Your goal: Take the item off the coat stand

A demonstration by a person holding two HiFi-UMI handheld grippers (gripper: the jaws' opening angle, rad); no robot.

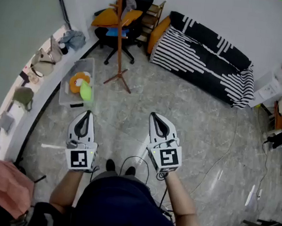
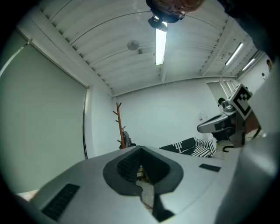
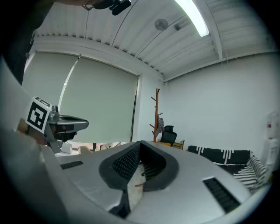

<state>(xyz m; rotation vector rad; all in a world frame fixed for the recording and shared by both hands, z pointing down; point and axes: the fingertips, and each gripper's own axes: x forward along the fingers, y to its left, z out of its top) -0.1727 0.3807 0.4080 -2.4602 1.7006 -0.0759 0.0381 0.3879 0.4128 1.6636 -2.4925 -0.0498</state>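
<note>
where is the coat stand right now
In the head view the coat stand is upper left of centre, just in front of the black office chair, between the plastic bin and the striped sofa.

We see a smooth reddish wooden coat stand [image 1: 119, 42] on a glossy marbled floor [image 1: 190, 120]; right of it a striped cloth sofa [image 1: 202, 58], left of its foot a clear plastic bin [image 1: 64, 91].

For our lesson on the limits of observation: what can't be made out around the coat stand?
1. Head view: the coat stand has its top cut off by the upper edge.
2. Head view: the orange things overlap the stand and the chair, so it is unclear which holds them.
3. Left gripper view: the dark item on the stand is too small to identify, and the left tool hides the stand's base.
</note>
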